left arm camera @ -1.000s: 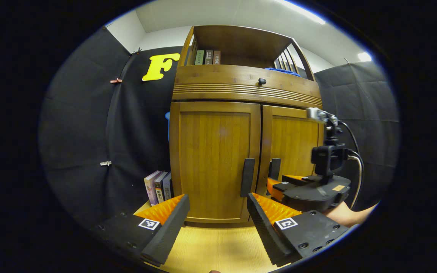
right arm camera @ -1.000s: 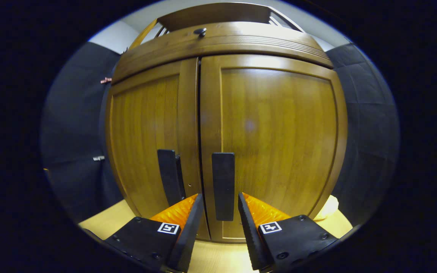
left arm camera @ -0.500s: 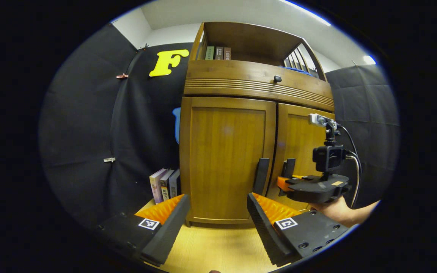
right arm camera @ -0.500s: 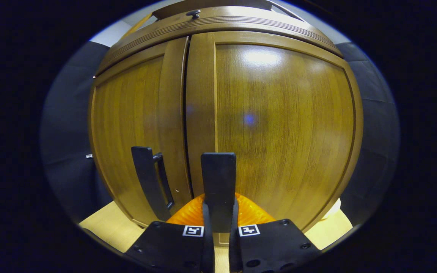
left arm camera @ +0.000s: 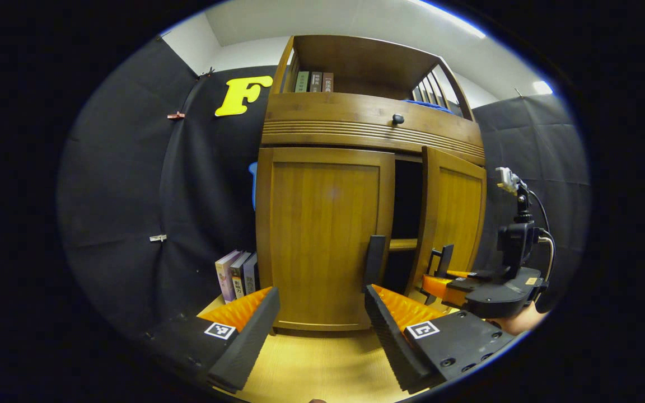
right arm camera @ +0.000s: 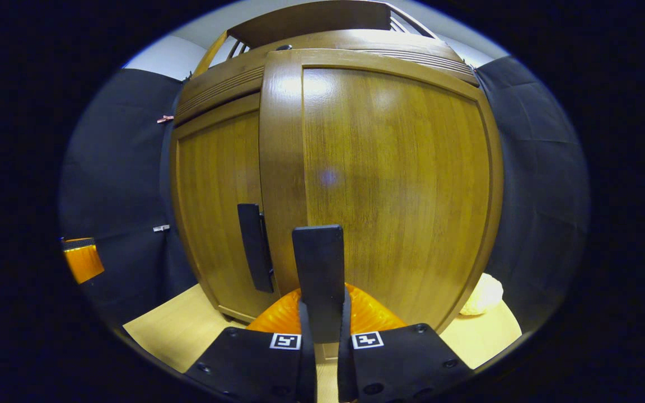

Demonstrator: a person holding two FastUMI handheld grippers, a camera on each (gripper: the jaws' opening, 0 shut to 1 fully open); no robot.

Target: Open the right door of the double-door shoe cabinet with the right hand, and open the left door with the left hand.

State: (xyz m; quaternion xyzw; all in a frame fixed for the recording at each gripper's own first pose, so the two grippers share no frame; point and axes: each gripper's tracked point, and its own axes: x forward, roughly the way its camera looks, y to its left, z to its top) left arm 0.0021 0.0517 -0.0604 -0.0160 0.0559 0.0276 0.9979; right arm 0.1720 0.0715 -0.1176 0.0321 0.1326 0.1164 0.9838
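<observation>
Right hand-held gripper (right arm camera: 322,330) clamps the right door's handle (right arm camera: 318,268); right door (left arm camera: 452,218) stands ajar. Left hand-held gripper (left arm camera: 322,330) gapes wide before the closed left door (left arm camera: 322,235).

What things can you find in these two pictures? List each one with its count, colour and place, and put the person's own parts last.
Shoe cabinet: one, brown wood, against the booth wall.
Left door: one, brown, shut.
Right door: one, brown, swung partly open.
Door handles: two, black; left handle, right handle.
Drawer knob: one, dark, above the doors.
Shelf books: three, green and brown, top shelf.
Standing books: three, pale and dark, left of the cabinet.
Blue item: one, top shelf, right; unclear what.
Pale round object: one, cream, right of the cabinet.
Table: one, light wood.
Left gripper: open, before the left door.
Right gripper: shut on the right handle.
Hand: one, under the right gripper.
</observation>
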